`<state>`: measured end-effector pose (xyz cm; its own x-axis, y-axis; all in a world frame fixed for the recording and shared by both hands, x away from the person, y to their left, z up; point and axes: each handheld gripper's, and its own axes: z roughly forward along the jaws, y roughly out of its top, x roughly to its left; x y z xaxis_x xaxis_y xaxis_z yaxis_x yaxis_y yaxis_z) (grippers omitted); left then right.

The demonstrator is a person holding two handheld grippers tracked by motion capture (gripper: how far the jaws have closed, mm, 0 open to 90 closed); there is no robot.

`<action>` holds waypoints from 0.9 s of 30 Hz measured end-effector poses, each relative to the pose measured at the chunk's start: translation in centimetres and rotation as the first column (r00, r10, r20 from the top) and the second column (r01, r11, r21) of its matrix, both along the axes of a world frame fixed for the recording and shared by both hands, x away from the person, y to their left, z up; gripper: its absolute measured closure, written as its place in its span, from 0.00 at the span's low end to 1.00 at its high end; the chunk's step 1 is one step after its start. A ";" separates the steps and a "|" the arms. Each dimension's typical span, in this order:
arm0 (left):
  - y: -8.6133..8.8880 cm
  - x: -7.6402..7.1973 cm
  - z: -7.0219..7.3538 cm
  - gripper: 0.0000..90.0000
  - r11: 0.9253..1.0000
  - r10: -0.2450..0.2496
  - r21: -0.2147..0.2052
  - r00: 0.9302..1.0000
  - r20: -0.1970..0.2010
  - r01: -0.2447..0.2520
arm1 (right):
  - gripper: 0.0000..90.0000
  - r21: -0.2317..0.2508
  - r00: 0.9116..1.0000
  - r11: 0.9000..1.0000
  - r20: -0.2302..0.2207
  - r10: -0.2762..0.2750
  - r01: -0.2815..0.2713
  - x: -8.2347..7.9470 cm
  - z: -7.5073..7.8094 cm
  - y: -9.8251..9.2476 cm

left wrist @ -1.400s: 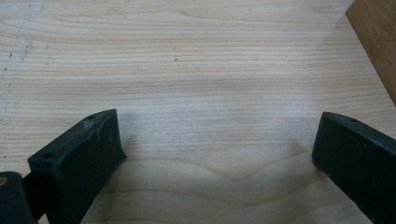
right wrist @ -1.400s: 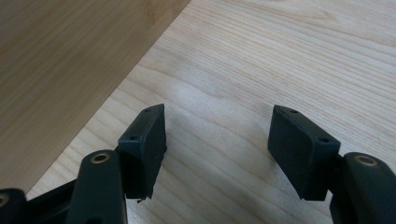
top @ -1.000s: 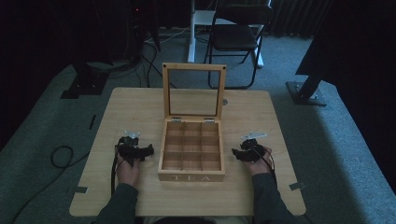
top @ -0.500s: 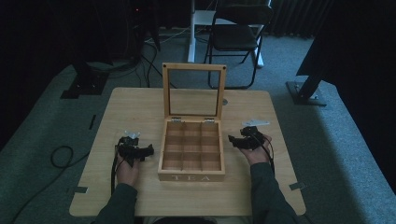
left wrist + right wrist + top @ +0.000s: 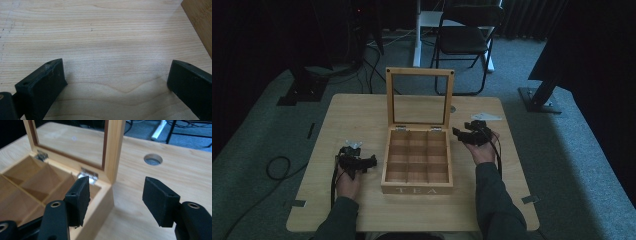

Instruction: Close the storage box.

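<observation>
We saw a wooden tea box (image 5: 417,160) in the middle of the table (image 5: 357,112), lid (image 5: 419,97) standing upright at the back, glass pane in its frame, "TEA" on the front wall. Compartments inside looked empty, as far as we could tell.

L gripper (image 5: 357,162) sat just beside the box's left wall, near the front half, held in the person's left hand (image 5: 347,182). In the left gripper view its jaws stood wide apart w/ nothing btwn them (image 5: 116,80), only bare table grain (image 5: 100,37) under them; a corner of the box (image 5: 200,22) showed past the far jaw at upper right. Jaws looked low over the tabletop; we couldn't tell if they touched it.

R gripper (image 5: 472,134) was at the box's right rear corner, near the hinge end, in the person's right hand (image 5: 482,152). In the right gripper view its jaws were also wide, nothing gripped (image 5: 116,197). One jaw sat over the box's back-right compartment (image 5: 62,190), close to a metal hinge (image 5: 88,174); the other hung outside the box wall, over the table. Lid frame post (image 5: 113,147) rose just ahead, btwn the jaws' line of sight. A round hole (image 5: 153,159) in the tabletop lay beyond the outer jaw.

A flat pale piece (image 5: 486,116) lay on the table just behind the R gripper; we couldn't tell what it was.
</observation>
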<state>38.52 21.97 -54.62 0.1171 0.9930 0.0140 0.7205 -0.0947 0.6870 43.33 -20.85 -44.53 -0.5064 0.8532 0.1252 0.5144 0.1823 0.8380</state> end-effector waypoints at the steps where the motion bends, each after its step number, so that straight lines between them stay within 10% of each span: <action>1: 0.0 0.0 0.0 0.02 1.000 0.000 0.000 1.000 0.000 0.000 | 0.46 0.011 1.000 1.000 -0.003 0.007 -0.007 0.3 0.1 0.1; 27: 0.0 0.0 0.0 0.02 1.000 0.000 0.000 1.000 0.000 0.000 | 0.52 0.099 1.000 0.995 0.010 0.030 -0.030 8.2 2.2 3.6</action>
<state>38.52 21.97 -54.62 0.1173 0.9930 0.0143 0.7205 -0.0950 0.6869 51.54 -17.27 -42.29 -0.5330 0.8211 0.2043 0.5025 0.1129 0.8572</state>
